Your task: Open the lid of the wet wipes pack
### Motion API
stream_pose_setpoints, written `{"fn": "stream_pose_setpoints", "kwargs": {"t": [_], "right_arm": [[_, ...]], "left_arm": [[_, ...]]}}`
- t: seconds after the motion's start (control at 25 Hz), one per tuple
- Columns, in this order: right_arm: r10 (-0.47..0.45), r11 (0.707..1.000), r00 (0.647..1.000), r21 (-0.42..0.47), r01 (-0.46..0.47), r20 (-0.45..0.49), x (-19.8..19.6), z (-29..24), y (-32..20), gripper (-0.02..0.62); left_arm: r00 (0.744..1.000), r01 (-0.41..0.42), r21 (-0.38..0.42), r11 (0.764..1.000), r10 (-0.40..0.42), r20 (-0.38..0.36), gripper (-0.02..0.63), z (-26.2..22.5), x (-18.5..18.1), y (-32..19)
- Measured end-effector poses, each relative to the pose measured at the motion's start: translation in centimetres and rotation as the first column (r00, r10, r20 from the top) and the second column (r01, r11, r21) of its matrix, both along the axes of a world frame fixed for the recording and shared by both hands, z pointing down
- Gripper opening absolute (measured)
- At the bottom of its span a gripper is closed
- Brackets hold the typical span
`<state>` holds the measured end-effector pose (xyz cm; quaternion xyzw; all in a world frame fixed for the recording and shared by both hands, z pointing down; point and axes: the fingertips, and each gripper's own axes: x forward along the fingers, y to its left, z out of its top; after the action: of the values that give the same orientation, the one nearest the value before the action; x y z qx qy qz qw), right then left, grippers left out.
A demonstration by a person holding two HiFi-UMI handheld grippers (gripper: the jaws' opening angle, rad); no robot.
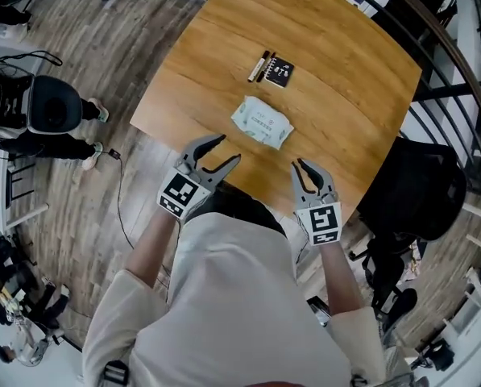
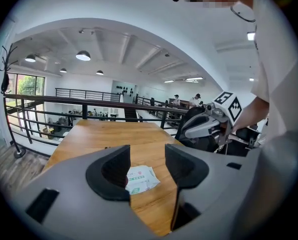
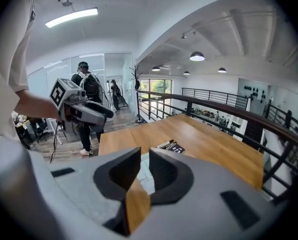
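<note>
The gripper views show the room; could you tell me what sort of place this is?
Probably an office or workshop mezzanine: black railing, round ceiling lamps and a wooden table.

Wipes pack [image 1: 262, 122] mid table [image 1: 345, 103]; marker [image 1: 259, 66] & card [image 1: 279, 72] side by side just behind it

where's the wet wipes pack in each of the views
Head view: the wet wipes pack lies near the picture's centre.
Left gripper view: low centre, seen between the open jaws of the left hand-held gripper.
Right gripper view: only a sliver, in the narrow gap of the right hand-held gripper.
Shared landmark: the wooden table it lies on.
</note>
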<state>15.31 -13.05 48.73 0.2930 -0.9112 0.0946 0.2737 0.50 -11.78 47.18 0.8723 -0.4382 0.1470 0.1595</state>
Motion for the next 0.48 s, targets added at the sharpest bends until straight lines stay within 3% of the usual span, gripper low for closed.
{"fn": "stream_pose_setpoints", "kwargs": {"t": [0.24, 0.48], "right_arm": [[0.039, 0.998, 0.999, -0.042, -0.040, -0.022, 0.1, 2.2, -2.3, 0.037], [0.107, 0.991, 0.989, -0.072, -0.114, -0.104, 0.3, 6.6, -4.5, 0.037]], "left_arm": [[1.000, -0.012, -0.038, 0.999, 0.011, -0.015, 0.212, 2.6, -0.1, -2.0], [0.996, -0.087, -0.081, 0.993, 0.090, 0.025, 0.212, 7.8, -0.6, -4.2]]}}
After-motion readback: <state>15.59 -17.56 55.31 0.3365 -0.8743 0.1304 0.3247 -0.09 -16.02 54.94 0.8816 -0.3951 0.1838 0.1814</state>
